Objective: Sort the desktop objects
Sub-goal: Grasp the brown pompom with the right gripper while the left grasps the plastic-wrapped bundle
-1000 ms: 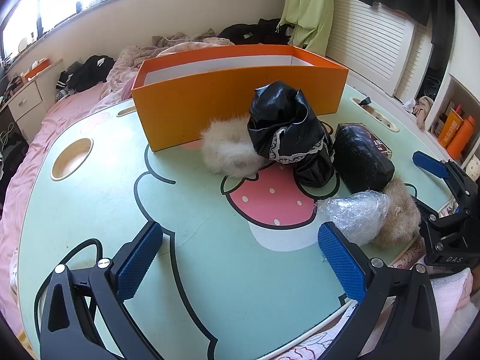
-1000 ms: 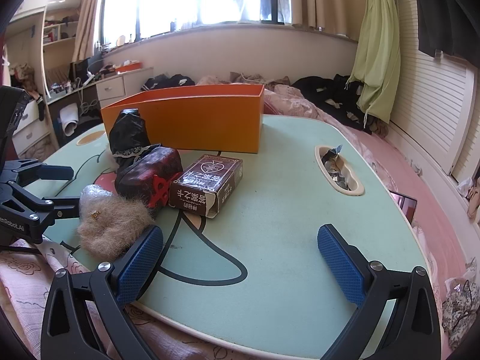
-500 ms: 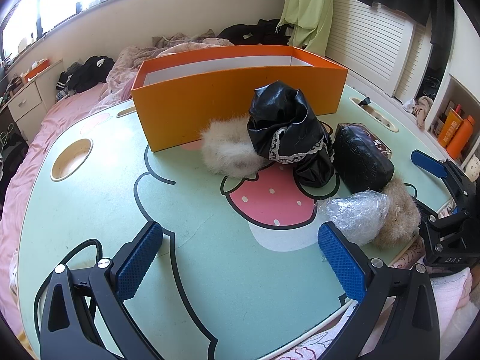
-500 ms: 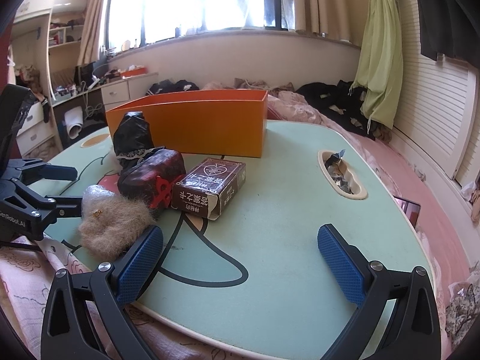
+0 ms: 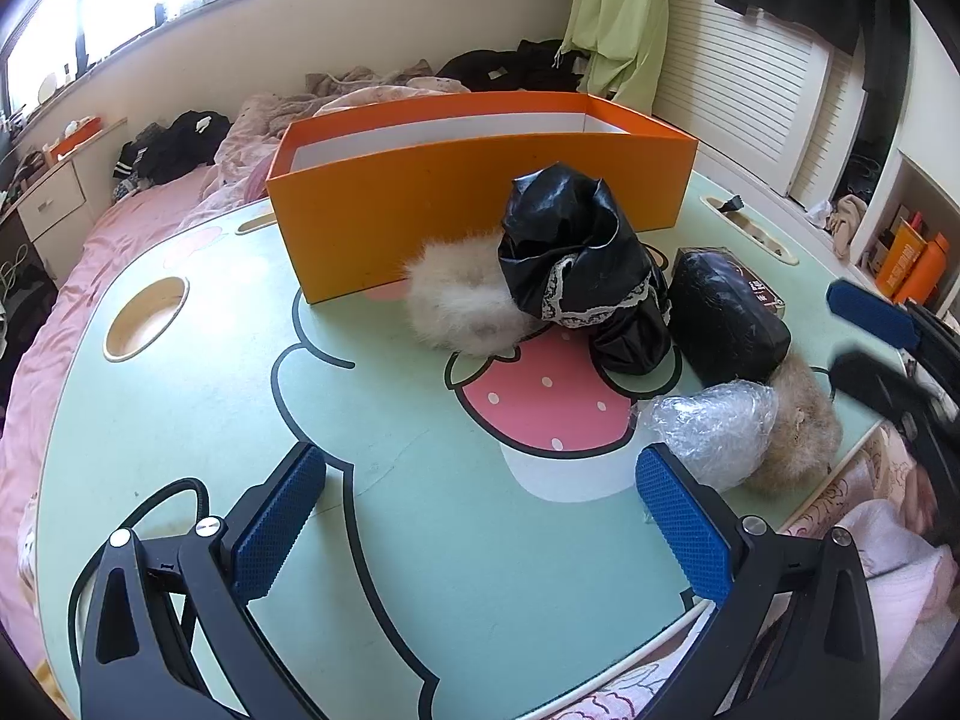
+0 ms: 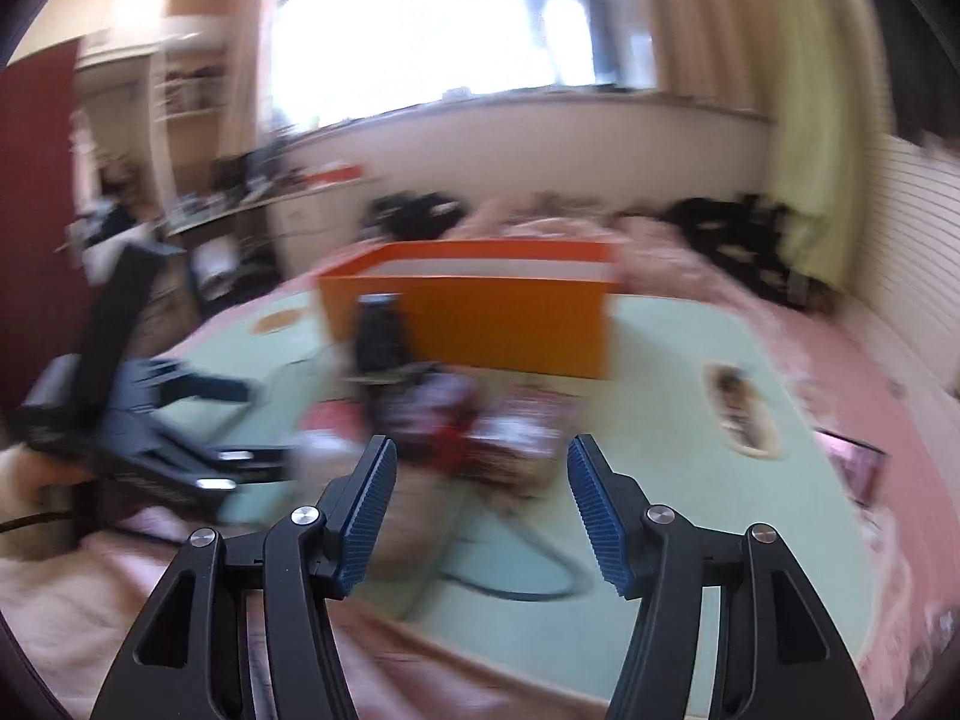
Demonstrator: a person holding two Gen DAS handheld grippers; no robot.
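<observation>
An orange box [image 5: 480, 192] stands open-topped at the back of the mint-green table [image 5: 198, 432]. In front of it lie a white fur ball [image 5: 462, 306], a crumpled black bag with lace trim [image 5: 570, 264], a dark wrapped bundle [image 5: 726, 318], a clear bubble-wrap lump [image 5: 711, 429] and a tan fur ball [image 5: 801, 432]. My left gripper [image 5: 480, 516] hovers open over the near table, holding nothing. The right wrist view is blurred; my right gripper [image 6: 480, 507] is closing over the near table edge, nothing between its pads. The orange box [image 6: 498, 324] and the dark items [image 6: 456, 420] lie ahead of it.
The table rests on a pink bed [image 5: 78, 276] strewn with clothes. A round cup hole [image 5: 144, 318] is at the table's left and an oval slot [image 5: 750, 228] at its right. Orange bottles [image 5: 912, 252] stand on a shelf at far right. The left gripper's body [image 6: 132, 420] fills the right wrist view's left.
The right gripper's jaws have narrowed from wide open, and it has lifted and swung fast, blurring its view. The left gripper and the table objects have not moved.
</observation>
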